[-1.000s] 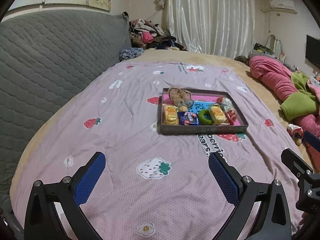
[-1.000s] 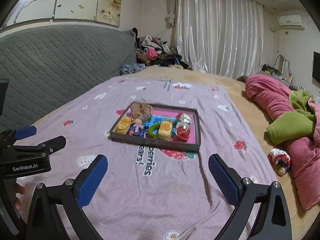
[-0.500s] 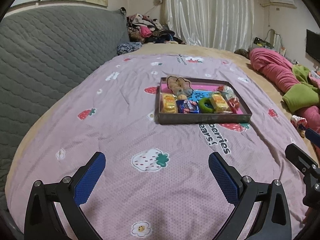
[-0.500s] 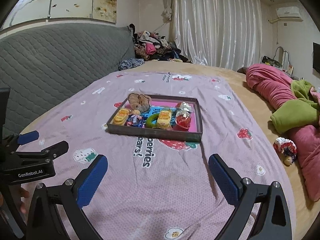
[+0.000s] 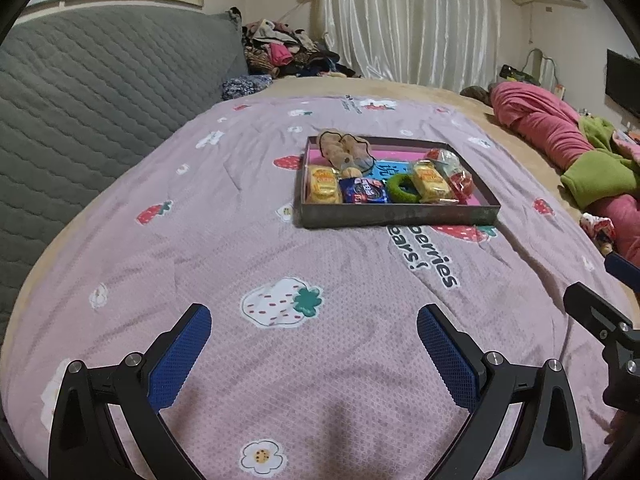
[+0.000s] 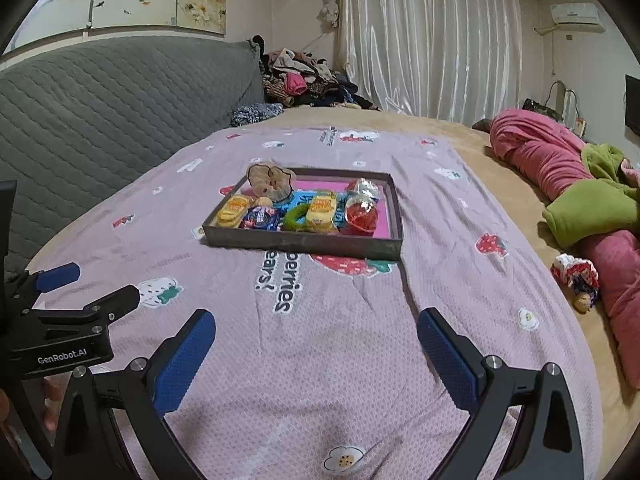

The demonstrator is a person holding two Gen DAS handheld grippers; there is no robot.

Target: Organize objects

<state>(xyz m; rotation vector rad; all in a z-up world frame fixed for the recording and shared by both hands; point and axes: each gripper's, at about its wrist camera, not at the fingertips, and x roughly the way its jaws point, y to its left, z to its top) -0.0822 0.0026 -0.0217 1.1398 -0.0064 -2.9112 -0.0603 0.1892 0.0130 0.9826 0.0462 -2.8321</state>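
A shallow dark tray [image 5: 396,214] [image 6: 304,243] with a pink floor lies on the pink strawberry bedspread. It holds two yellow snack packs [image 5: 322,185] [image 6: 320,211], a blue wrapped snack [image 5: 364,192], a green ring [image 5: 400,189] [image 6: 294,218], a red-and-clear packet [image 5: 456,178] [image 6: 362,210] and a brown plush toy [image 5: 344,148] [image 6: 272,180]. My left gripper [image 5: 314,322] is open, low over the bedspread, well short of the tray. Open as well, my right gripper [image 6: 316,324] hovers to the right of the left one. Neither holds anything.
A grey quilted headboard [image 5: 92,92] runs along the left. Pink and green bedding [image 6: 580,184] is heaped at the right, with a small doll [image 6: 576,276] beside it. Clothes [image 5: 280,48] pile up near the white curtain at the back.
Both grippers have moved forward toward the tray, which looks larger and nearer. Both stay open, and the tray's contents have not shifted.
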